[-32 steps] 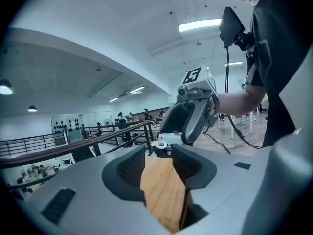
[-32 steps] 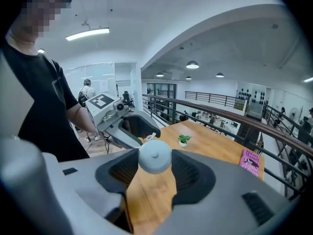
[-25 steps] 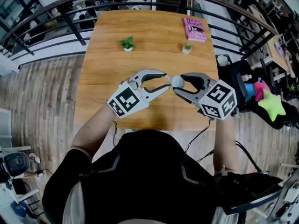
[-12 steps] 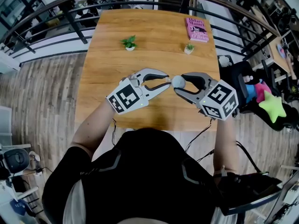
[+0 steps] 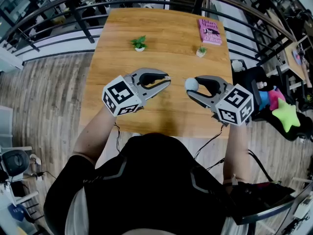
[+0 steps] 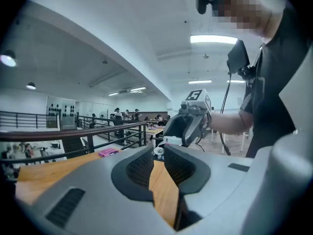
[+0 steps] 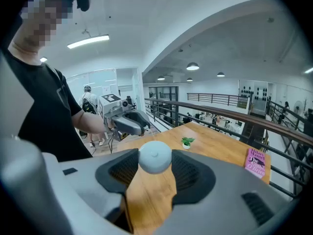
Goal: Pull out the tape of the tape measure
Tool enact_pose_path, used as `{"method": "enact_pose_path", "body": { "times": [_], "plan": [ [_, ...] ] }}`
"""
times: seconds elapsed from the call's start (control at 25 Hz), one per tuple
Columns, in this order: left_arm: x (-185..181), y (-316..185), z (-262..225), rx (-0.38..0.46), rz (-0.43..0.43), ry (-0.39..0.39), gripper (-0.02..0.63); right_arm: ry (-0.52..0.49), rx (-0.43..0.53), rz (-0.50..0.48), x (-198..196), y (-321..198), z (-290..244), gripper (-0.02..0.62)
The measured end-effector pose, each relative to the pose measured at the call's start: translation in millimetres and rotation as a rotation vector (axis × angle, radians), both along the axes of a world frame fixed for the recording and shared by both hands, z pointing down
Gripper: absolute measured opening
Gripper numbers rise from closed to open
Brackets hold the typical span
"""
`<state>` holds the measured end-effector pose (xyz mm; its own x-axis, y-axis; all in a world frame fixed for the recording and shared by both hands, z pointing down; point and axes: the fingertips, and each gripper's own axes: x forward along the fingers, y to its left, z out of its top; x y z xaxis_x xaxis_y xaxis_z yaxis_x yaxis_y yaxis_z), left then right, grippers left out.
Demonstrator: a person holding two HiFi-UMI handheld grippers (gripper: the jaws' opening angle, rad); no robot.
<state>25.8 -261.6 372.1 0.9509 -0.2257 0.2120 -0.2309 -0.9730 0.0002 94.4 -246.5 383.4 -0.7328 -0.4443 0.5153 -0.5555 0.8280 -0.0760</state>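
Left gripper [image 5: 167, 78] has just slid off to the left. A second ago its tips were right up against the tape measure, now there's a clear gap, and its jaws have been closing down to a thin slit on the way. Rest of it, big to small: the wooden table [image 5: 161, 38] sits under both hands, same as before. Right gripper [image 5: 193, 85] hasn't budged, jaws spread fairly wide and clamped either side of the round case. Pink book [image 5: 210, 25] is at the far right corner and there are two little potted plants [image 5: 139, 43] [image 5: 201, 51] further back, all well away from the action. Tape measure [image 7: 155, 156] is a small pale round thing held up off the table between the right pads. Smallest bit: a pale tab [image 6: 158, 152] right at the left tips, which I reckon is the tape's end being pinched. I can't make out any strip across the gap though, probably too thin to show. My read is the pull has started, with plenty of tape left to draw.
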Motion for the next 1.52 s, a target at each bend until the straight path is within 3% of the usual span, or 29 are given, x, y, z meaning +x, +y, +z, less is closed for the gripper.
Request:
{"method": "enact_pose_path", "body": {
  "times": [0.24, 0.88, 1.04, 1.24, 1.52],
  "plan": [
    [-23.3, -7.5, -2.2, -0.057, -0.043, -0.026, 0.083, -0.073, -0.027, -0.018, -4.7, -0.2, -4.3, 0.222],
    [-90.4, -25.4, 22.9, -0.133, -0.217, -0.087, 0.081, -0.007, -0.065, -0.009, 2.4, -11.9, 21.8, 0.222],
    [-107.9, -25.5, 22.0, -0.153, -0.256, -0.083, 0.081, -0.033, -0.079, 0.013, 6.8, -14.6, 21.5, 0.222],
    [-126.1, -27.9, 30.2, -0.155, -0.3, -0.15, 0.081, -0.042, -0.082, 0.022, 5.9, -16.8, 20.7, 0.222],
    [-129.2, -30.1, 32.7, -0.167, -0.322, -0.159, 0.081, -0.015, -0.078, 0.009, 5.5, -15.7, 28.9, 0.222]
  ]
}}
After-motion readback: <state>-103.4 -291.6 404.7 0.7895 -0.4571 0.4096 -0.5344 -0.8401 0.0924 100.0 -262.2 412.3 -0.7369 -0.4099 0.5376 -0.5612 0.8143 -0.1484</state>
